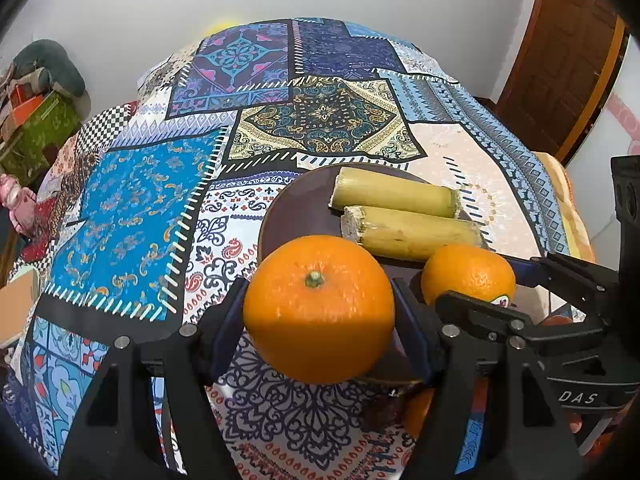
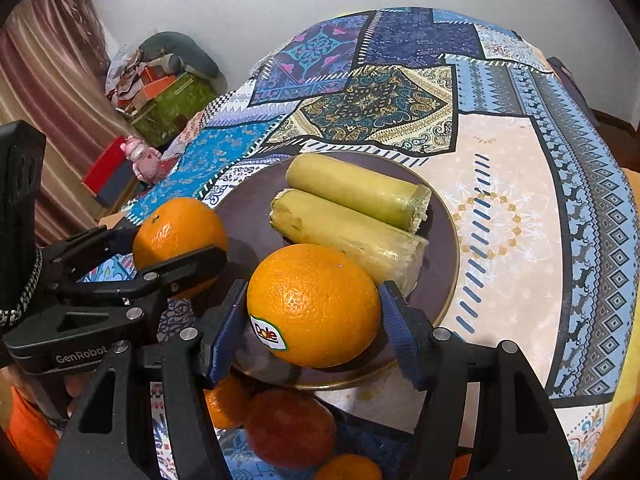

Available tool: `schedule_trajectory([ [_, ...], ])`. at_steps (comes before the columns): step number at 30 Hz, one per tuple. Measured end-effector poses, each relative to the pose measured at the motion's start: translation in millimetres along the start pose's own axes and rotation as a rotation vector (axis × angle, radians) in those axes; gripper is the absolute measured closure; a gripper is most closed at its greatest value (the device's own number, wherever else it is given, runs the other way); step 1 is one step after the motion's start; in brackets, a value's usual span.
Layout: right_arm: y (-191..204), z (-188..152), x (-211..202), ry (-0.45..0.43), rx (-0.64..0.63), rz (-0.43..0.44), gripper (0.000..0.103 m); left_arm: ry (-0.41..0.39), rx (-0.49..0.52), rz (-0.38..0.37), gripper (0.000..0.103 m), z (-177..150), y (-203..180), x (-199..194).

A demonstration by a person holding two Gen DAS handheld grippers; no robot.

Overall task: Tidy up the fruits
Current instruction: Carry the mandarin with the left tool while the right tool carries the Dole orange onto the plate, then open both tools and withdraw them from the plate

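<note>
Left wrist view first: the left gripper (image 1: pixel 318 308) has its two blue-padded jaws pressed against either side of a large round orange with a green stem button (image 1: pixel 319 308). The jaws stand about half open around the fruit. Its stem end faces up toward the camera, and it hangs over the near left rim of a round dark purple plate (image 1: pixel 300 204).

On that plate lie two pale yellow-green sugarcane cylinders (image 1: pixel 394 197), side by side and touching. Their long axes run left to right, angled slightly down to the right, with cut fibrous ends at both sides.

Further right, the right gripper (image 1: pixel 480 284) clamps a second, smaller-looking orange with a sticker (image 1: pixel 468 276) at the plate's near right edge.

Right wrist view: the left gripper and its orange sit at the left, just off the plate's left rim. At centre, the right gripper's jaws, also about half open, press both flanks of the stickered orange, whose Dole label faces the camera, above the plate's near part in front of the sugarcane. Below the jaws, off the plate, lie one red apple (image 2: pixel 290 428) and parts of two more oranges (image 2: pixel 226 402).

All of this rests on a patchwork blue-patterned tablecloth (image 1: pixel 132 220).
</note>
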State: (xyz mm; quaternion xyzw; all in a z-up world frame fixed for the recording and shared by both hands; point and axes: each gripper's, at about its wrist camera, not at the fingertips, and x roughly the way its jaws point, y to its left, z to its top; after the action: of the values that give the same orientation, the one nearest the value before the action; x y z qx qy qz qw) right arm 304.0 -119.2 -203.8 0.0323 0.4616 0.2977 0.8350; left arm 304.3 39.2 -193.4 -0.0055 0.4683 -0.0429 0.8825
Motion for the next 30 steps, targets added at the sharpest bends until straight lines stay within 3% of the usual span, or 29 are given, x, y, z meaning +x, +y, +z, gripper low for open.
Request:
schedule_trajectory([
  [12, -4.3, -0.7, -3.4, 0.000, 0.014, 0.019, 0.039, 0.000, 0.010, -0.006, 0.034, 5.0, -4.6, 1.8],
  [19, -0.4, -2.2, -18.8, -0.020, -0.023, -0.011, 0.039, -0.071, 0.026, -0.001, 0.034, 1.0, -11.8, -35.6],
  [30, 3.2, -21.9, -72.7, -0.088, -0.081, -0.099, 0.038, -0.107, 0.025, -0.021, 0.034, -24.2, -21.3, -84.5],
])
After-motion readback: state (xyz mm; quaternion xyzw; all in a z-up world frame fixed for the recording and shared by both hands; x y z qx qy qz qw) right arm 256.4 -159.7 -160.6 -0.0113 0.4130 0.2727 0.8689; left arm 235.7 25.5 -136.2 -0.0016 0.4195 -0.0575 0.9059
